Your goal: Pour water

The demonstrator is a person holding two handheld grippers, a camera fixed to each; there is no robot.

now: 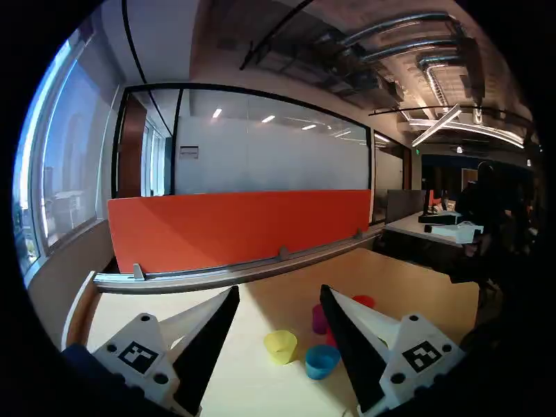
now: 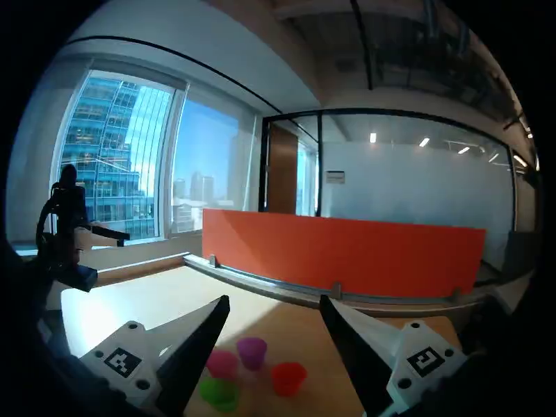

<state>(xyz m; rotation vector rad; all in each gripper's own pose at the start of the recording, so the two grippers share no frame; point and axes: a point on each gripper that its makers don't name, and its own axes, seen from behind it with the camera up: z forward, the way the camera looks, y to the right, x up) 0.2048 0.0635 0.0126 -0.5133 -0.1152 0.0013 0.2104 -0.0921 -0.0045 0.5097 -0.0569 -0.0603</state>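
In the left gripper view, our left gripper [image 1: 279, 288] has its two fingers spread wide at the bottom of the frame, with nothing between them. It hangs above a pale wooden table [image 1: 417, 278]. In the gap between the fingers, low in the frame, stand the cups: a yellow cup [image 1: 280, 345] at centre and a blue cup [image 1: 322, 361] just to its lower right. A purple cup [image 1: 319, 318] is above the blue one, and a red cup [image 1: 363, 301] is farther up to the right, partly hidden by the right-hand finger. An orange divider [image 1: 236, 226] runs across the middle of the frame along the table's far edge.

In the right gripper view, our right gripper [image 2: 274, 299] is likewise spread and holds nothing. Between its fingers at the bottom centre we see a pink cup [image 2: 222, 363] and the purple cup touching or nearly touching. The red cup sits to the lower right, and a green cup [image 2: 219, 393] is lowest, beside the left-hand finger. Tall windows [image 2: 118, 167] fill the upper left.
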